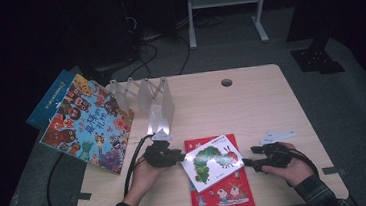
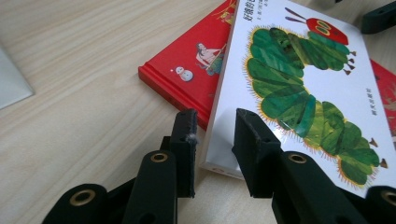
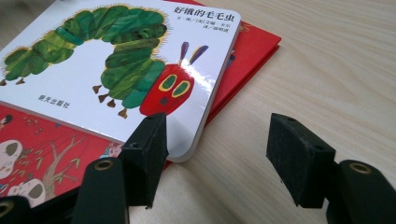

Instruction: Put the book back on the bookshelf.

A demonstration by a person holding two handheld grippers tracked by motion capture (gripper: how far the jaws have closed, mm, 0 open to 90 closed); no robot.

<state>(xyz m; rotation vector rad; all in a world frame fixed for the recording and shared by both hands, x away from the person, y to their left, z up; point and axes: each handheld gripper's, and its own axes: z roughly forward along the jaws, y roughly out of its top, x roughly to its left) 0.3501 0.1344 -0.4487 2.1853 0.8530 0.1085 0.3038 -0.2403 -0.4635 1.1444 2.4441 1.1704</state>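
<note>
**On the wooden table, a caterpillar board book between two grippers**

At the far left we see a colourful animal picture book (image 1: 88, 122) leaning off the table (image 1: 251, 102) edge, and beside it a folding white book rack (image 1: 142, 94). Nearer us, our left gripper (image 1: 178, 157) pinches the left corner of the white caterpillar board book (image 1: 212, 161), one jaw over the cover, one under the edge. That book lies tilted on a red hardcover book (image 1: 224, 192). Our right gripper (image 1: 249, 163) has its jaws spread apart, one jaw just at the caterpillar book's right corner, gripping nothing.
</note>
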